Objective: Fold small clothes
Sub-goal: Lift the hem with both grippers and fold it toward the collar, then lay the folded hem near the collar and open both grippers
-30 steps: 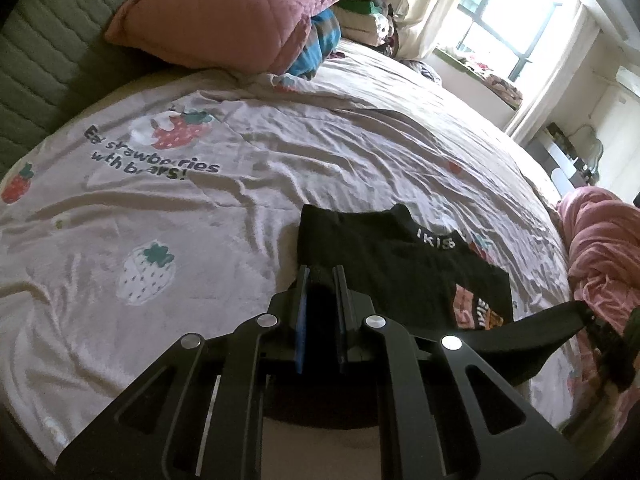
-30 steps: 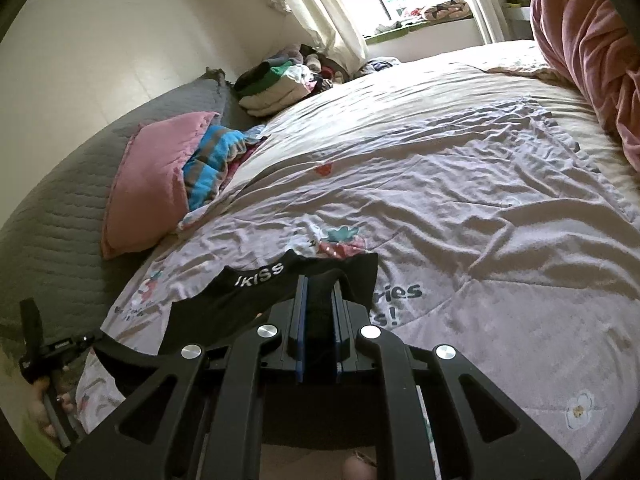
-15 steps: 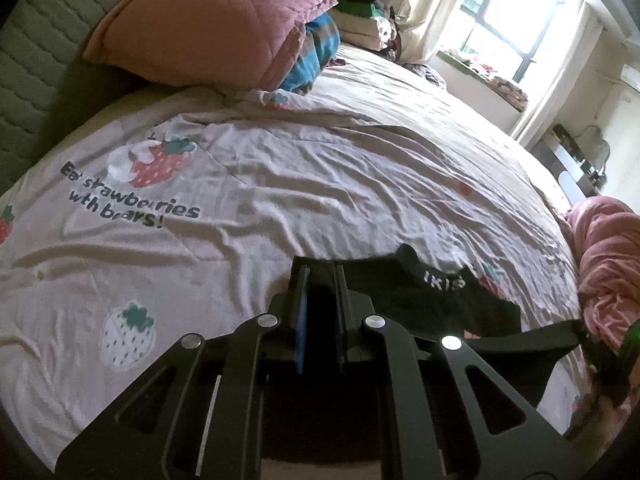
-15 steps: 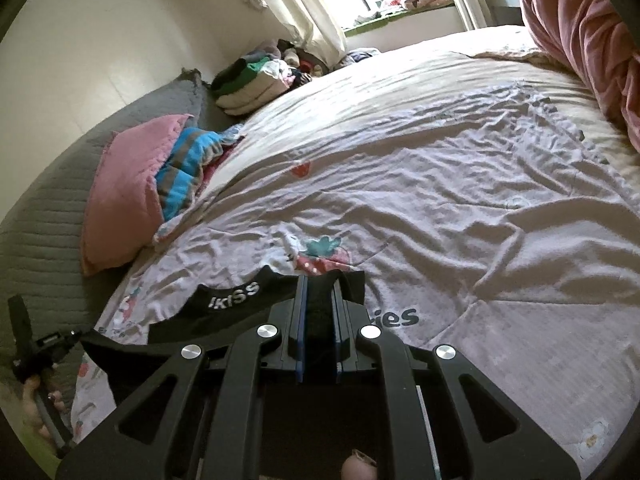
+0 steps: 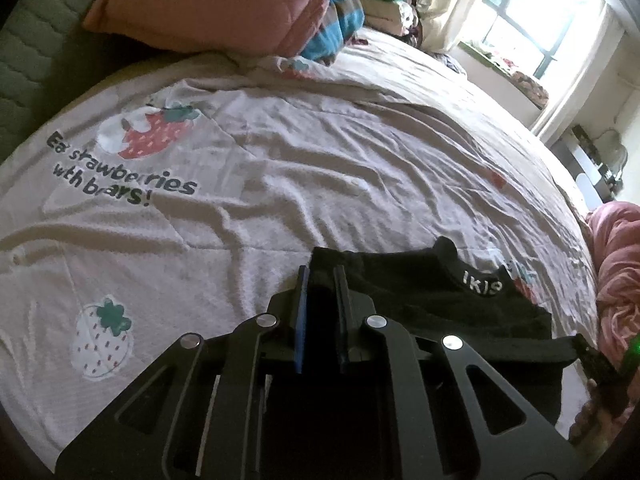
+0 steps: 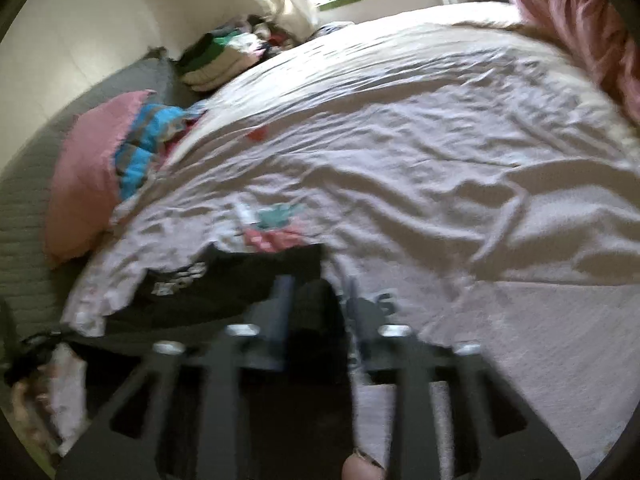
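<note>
Lowered since the earlier frames: both grippers and the black garment [image 5: 420,292], now nearer the bed; its far part lies flatter on the sheet.

- Left gripper [image 5: 320,280]: clenched on the garment's left edge, black cloth pinched between the pads.
- Right gripper [image 6: 318,296]: jaws have just been opening and stand apart; a fold of the black cloth lies between them, pads not pressing it. View blurred.
- Black garment: on the near part of the bed, stretched between the two grippers, white lettering on its waistband [image 5: 482,288].
- Bedsheet [image 5: 320,160]: pale, wrinkled, printed with strawberries and dark text; carries the garment.
- Pink pillow [image 5: 224,4]: at the head of the bed, well apart from the garment, a blue striped cloth [image 5: 340,20] tucked beside it.
- Folded clothes pile [image 6: 224,56]: far corner, near the window.
- Pink blanket [image 5: 616,264]: bunched at the bed's right edge.
</note>
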A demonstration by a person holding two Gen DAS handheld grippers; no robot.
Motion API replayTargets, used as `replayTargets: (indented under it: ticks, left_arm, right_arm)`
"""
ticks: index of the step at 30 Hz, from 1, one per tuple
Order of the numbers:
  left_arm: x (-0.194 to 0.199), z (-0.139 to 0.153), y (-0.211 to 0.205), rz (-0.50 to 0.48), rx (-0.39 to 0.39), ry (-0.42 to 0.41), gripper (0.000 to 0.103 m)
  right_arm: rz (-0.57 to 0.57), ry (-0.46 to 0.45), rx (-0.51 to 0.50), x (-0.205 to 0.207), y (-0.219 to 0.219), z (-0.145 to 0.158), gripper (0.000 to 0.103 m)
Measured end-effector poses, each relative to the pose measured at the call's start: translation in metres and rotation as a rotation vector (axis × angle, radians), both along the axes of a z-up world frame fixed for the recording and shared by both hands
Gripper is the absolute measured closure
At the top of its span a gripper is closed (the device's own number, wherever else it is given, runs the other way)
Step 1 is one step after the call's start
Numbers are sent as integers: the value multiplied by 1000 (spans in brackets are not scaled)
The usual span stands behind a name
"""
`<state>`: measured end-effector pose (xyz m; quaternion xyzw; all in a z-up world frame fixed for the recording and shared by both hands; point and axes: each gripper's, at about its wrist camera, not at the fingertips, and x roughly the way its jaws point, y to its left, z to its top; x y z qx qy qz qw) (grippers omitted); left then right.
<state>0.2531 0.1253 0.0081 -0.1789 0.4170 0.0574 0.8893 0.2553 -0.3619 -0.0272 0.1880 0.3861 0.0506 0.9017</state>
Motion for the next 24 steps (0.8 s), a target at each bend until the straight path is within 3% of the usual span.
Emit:
replayTargets:
  ticks: [6, 11, 14, 17, 20, 24]
  left_arm:
    - [-21, 8, 2, 30, 15, -81, 96]
    - [-37, -4, -25, -46, 58, -80, 96]
    - [-38, -24, -44, -101, 87, -26, 96]
    - [-36, -38, -59, -138, 133, -2, 96]
    - [-30, -51, -65, -158, 151, 32, 94]
    - [-25, -52, -58, -143, 143, 23, 91]
  right_arm:
    - [-12, -132, -46, -26, 1, 9, 54]
    - [198, -207, -90, -40, 37, 20, 65]
    - [320, -165, -140, -40, 64, 14, 65]
    - [368, -105, -217, -35, 85, -6, 65]
    - [326, -36, -258, -23, 88, -25, 65]
    - [214, -31, -185, -10, 65, -29, 73]
